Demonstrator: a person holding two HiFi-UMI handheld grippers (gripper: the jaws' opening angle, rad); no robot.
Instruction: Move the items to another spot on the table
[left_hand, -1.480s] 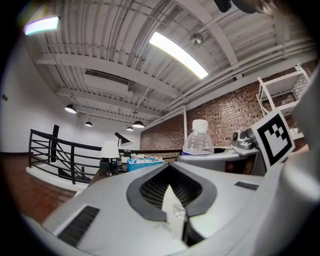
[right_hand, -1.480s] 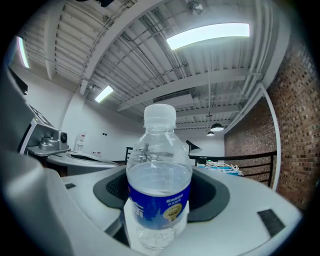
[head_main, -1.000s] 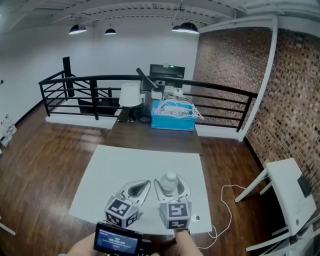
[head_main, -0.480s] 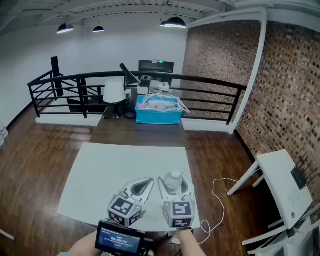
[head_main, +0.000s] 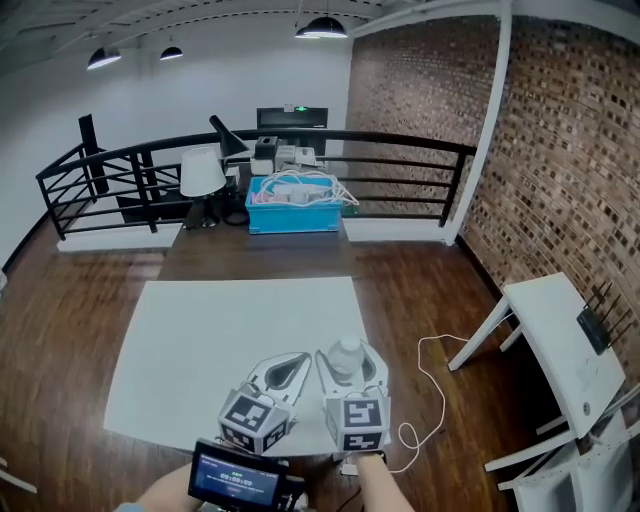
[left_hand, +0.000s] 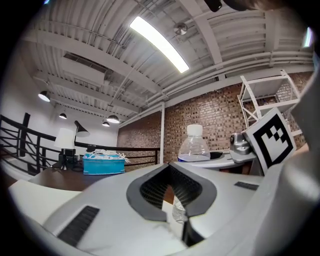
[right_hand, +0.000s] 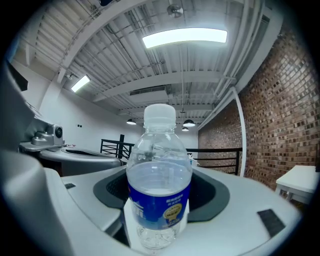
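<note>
1. The right tongs (head_main: 346, 360) are gripping one water bottle (right_hand: 159, 185). The jaws are standing wide apart, and their dark pads are pressing the bottle's blue-labelled body from both sides.
2. The left tongs (head_main: 299, 359) are closed on nothing: the tips are meeting, and only an oval gap is showing between the pads.
3. The bottle is standing upright with its long axis vertical and its white cap on top. It is sitting over the near right corner of the white tabletop (head_main: 200, 340). No view is showing whether its base is touching the surface or hanging just above it.
4. The bottle is lying just to the right of the left tongs, and the two tongs are running side by side, both pointing away from the person. The right hand is therefore the nearer one, being already on the bottle.
5. The rest of the tabletop is stretching ahead and to the left of the bottle. Any new spot is probably lying in that direction, and the upright axis is likely needing to be kept until release.
6. Count: one bottle and two tongs, with no second task item showing. One blue bin of cables (head_main: 293, 213) and one white lamp (head_main: 202, 172) are standing well beyond, on a dark desk.
</note>
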